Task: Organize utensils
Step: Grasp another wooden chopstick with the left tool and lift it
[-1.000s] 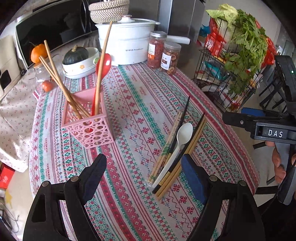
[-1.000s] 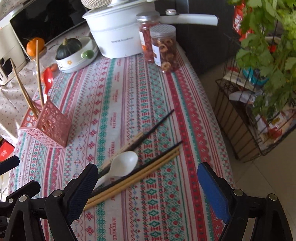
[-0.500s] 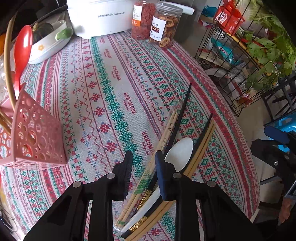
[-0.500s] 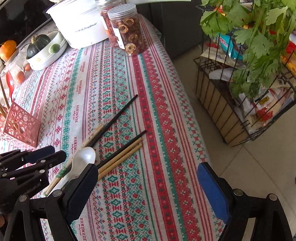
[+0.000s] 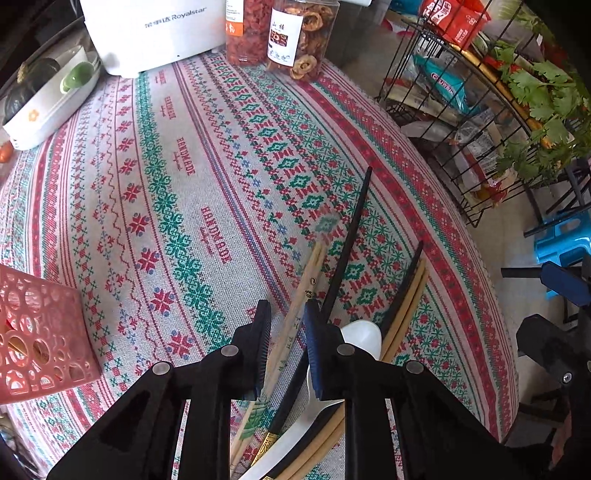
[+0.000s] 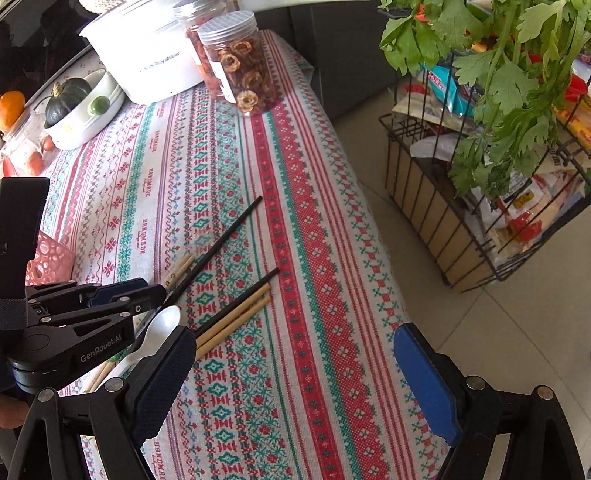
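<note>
Several chopsticks and a white spoon (image 5: 364,334) lie together on the patterned tablecloth (image 5: 192,166). My left gripper (image 5: 286,332) is low over them, its jaws narrowed around a pale bamboo chopstick pair (image 5: 301,299), with a small gap still showing. A long black chopstick (image 5: 347,243) runs just right of its right finger. Tan chopsticks (image 5: 408,306) lie further right. The left gripper also shows in the right wrist view (image 6: 110,295). My right gripper (image 6: 295,373) is wide open and empty near the table's right edge. The pink perforated holder (image 5: 33,332) stands at left.
A white Royalstar cooker (image 5: 147,33), two snack jars (image 5: 291,33) and a white dish with a squash (image 6: 81,107) stand at the table's far end. A black wire rack (image 6: 480,206) with packets and greens stands on the floor to the right. A blue stool (image 5: 561,236) shows there.
My left gripper dropped toward the utensil pile and narrowed from wide open to almost shut around the pale chopsticks. My right gripper shifted right toward the table edge and stayed open.
</note>
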`<state>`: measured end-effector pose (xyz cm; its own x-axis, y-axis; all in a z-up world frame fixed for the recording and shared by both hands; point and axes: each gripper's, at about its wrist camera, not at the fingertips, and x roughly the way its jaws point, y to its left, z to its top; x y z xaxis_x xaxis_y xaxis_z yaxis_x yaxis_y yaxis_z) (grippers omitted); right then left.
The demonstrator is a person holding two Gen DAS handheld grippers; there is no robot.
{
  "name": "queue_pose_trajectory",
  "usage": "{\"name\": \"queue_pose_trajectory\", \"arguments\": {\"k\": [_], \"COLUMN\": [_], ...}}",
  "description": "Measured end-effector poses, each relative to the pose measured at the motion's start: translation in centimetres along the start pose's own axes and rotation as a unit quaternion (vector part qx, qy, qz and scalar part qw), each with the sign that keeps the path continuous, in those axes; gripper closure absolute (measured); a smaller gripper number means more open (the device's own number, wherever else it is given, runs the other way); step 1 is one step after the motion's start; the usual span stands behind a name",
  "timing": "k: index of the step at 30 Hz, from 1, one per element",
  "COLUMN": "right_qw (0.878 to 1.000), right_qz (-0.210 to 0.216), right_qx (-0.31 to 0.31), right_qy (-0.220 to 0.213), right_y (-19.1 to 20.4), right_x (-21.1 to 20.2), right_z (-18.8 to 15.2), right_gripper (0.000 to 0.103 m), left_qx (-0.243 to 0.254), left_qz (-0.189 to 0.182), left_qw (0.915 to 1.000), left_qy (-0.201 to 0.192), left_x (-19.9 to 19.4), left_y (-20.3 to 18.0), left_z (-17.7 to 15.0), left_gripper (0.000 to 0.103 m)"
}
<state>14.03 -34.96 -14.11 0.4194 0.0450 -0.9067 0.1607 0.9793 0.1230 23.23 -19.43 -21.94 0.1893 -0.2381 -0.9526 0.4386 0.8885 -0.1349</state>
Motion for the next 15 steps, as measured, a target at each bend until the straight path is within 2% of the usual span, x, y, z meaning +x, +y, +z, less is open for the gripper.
{"name": "queue_pose_trajectory", "arguments": {"k": [5,11,15], "right_qw": [1.0,1.0,1.0], "right_qz": [0.0,0.003,0.005], "right_qx": [-0.001,0.0,0.01], "right_qy": [0.002,0.013,0.02], "right_y": [0.2,0.3,0.2], "right_x": [0.1,0.8,1.4], "right_z": [0.0,0.1,0.4], "right_gripper": [0.012,0.012,0.012], "left_qx": [0.006,-0.006,0.002], "left_qz": [0.048,0.047,0.044], "left_qw": [0.9988,0.9989,0.9981], "left_qy": [-0.003,-0.004,-0.043], "left_x": [0.6,0.4,-2.7], "left_y": [-0.3,0.8,1.7], "left_z": [0.8,1.1,-0.3], "left_gripper": [0.087,0.093,0.098]}}
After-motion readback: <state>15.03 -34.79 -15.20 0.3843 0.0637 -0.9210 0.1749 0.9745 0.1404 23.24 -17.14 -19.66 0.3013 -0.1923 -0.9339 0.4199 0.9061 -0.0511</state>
